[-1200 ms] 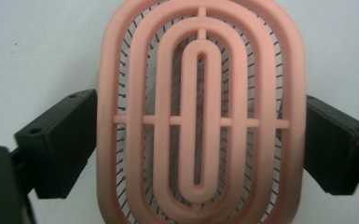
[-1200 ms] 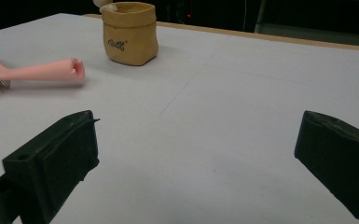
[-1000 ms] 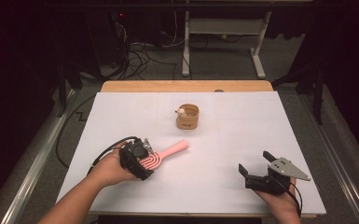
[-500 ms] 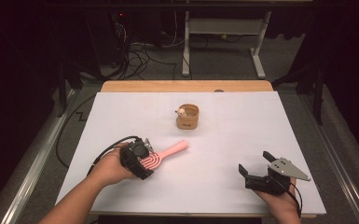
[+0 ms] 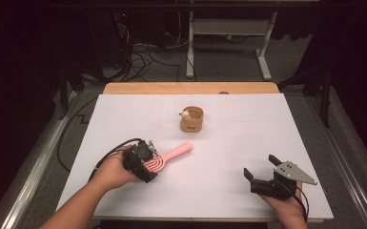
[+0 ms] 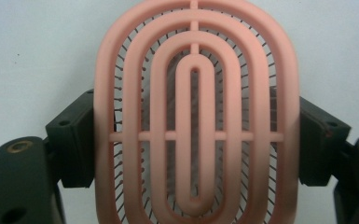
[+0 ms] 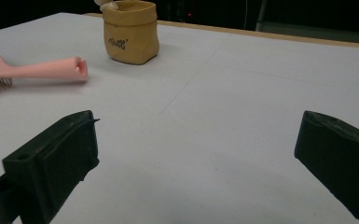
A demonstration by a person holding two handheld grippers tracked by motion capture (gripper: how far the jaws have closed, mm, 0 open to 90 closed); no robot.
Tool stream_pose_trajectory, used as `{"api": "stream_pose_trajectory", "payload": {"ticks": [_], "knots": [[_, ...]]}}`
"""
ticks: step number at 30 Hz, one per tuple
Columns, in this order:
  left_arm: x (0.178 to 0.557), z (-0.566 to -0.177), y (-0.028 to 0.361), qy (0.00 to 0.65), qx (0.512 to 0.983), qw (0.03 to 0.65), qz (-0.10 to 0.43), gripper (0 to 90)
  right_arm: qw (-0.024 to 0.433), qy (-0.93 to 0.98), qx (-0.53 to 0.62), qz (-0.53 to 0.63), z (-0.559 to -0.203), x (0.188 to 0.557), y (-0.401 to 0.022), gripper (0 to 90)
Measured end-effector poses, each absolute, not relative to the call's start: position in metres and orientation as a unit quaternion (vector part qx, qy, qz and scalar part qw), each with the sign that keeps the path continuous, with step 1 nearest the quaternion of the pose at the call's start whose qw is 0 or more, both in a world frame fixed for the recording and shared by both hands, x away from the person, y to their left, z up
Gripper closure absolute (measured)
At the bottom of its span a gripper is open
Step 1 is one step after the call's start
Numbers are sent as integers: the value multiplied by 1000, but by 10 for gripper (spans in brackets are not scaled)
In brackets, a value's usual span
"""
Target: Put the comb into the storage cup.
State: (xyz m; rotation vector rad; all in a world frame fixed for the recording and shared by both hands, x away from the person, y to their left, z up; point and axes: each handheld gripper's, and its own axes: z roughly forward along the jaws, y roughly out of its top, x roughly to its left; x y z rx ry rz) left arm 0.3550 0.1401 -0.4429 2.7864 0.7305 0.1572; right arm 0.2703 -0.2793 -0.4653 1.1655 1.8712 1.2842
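— Where is the pink hairbrush (image 5: 164, 160)?

— On the white worktop (image 5: 229, 143), its oval head between the jaws of the left hand-held gripper (image 5: 148, 162), which press on both edges of the head in the left gripper view (image 6: 196, 116); the handle points toward the tan pouch (image 5: 192, 119).

— And the right hand-held gripper (image 5: 259, 174)?

— Well apart from the brush near the worktop's front edge, jaws spread wide, nothing between them.

— Anything unclear?

— The brush head's near end is cut off below, its bristles face down and mostly hidden, and the small item inside the pouch is too small to make out.
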Motion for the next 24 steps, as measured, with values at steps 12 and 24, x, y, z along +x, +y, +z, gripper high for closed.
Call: {"api": "stream_pose_trajectory", "payload": {"ticks": [12, 24], "knots": [[353, -439, 140, 250, 957, 138, 51, 196, 292, 702, 435, 481, -465, 270, -279, 3], [347, -430, 128, 231, 961, 144, 55, 196, 292, 704, 433, 481, -466, 271, -278, 3]]}}
